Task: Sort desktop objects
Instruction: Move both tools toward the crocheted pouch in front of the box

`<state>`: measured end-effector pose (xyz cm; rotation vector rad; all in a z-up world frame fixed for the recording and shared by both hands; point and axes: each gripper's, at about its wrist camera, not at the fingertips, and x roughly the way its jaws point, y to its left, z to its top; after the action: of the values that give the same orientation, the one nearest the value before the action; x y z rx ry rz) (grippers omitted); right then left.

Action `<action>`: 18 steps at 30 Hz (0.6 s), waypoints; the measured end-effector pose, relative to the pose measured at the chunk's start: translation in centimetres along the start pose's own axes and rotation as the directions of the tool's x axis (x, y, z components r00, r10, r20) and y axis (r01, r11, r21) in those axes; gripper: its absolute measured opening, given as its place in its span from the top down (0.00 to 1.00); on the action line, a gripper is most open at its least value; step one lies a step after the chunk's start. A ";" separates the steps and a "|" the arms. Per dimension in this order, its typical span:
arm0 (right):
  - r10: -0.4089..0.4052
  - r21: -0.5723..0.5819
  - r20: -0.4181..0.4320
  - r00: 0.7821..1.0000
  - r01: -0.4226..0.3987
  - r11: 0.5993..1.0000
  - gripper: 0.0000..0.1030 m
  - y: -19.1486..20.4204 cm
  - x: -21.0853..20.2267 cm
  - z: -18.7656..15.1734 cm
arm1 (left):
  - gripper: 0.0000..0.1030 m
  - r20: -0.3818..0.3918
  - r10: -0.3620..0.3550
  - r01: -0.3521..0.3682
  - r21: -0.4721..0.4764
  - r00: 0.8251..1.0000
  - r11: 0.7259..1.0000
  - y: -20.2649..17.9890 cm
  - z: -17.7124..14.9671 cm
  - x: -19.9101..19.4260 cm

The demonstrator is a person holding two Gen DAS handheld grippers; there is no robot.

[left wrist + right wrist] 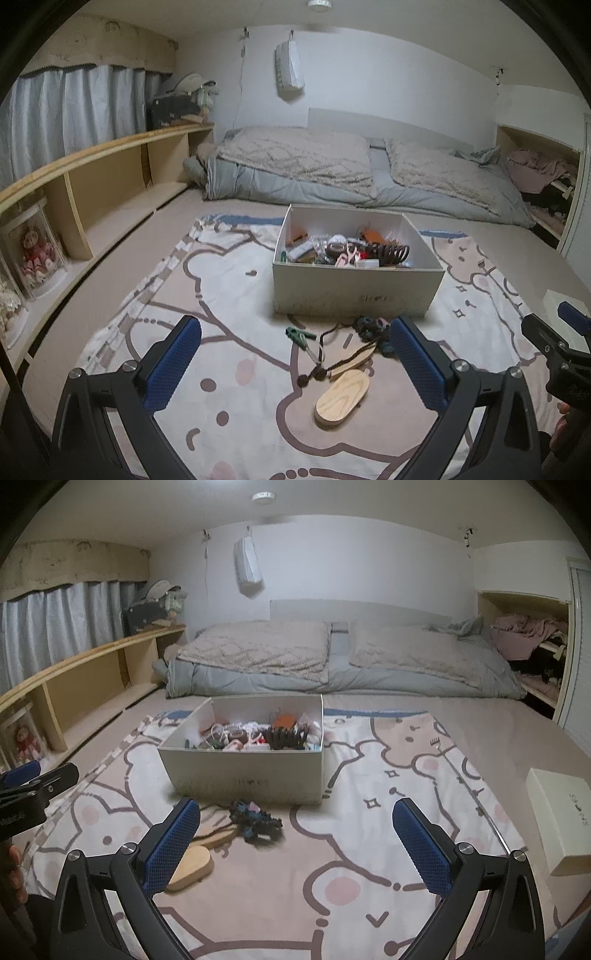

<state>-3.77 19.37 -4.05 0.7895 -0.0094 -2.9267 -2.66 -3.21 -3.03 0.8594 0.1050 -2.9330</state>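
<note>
From the left wrist, the left gripper [295,354] hangs with fingers spread wide and empty above the patterned blanket [229,280]. Between them lies a wooden oval piece [341,398], its long axis running from near-left to far-right, just short of the open box [354,291].

From the right wrist, the right gripper [295,834] is likewise spread and empty; the dark hair tie bundle [255,821] lies just before the box [247,775].
</note>
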 end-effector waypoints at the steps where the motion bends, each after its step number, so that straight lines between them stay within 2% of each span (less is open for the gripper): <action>1: 0.001 0.000 -0.007 1.000 -0.001 1.000 0.00 0.0 0.2 -0.2 | 0.00 -0.010 -0.007 0.007 0.003 1.000 1.000 0.0 -0.3 0.4; 9: 0.013 0.034 -0.061 0.998 -0.011 0.999 0.00 -0.5 2.1 -1.7 | 0.00 -0.102 0.016 -0.016 0.002 0.995 1.000 0.0 -2.8 3.8; 18: 0.015 0.062 -0.095 0.995 -0.010 0.998 0.00 -0.9 3.7 -2.5 | 0.00 -0.210 0.023 -0.031 -0.037 0.978 0.999 0.2 -5.2 6.9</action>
<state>-5.79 19.93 -8.10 0.9344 -0.0961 -2.8861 -5.69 -3.34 -11.14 1.1513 0.1637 -2.7964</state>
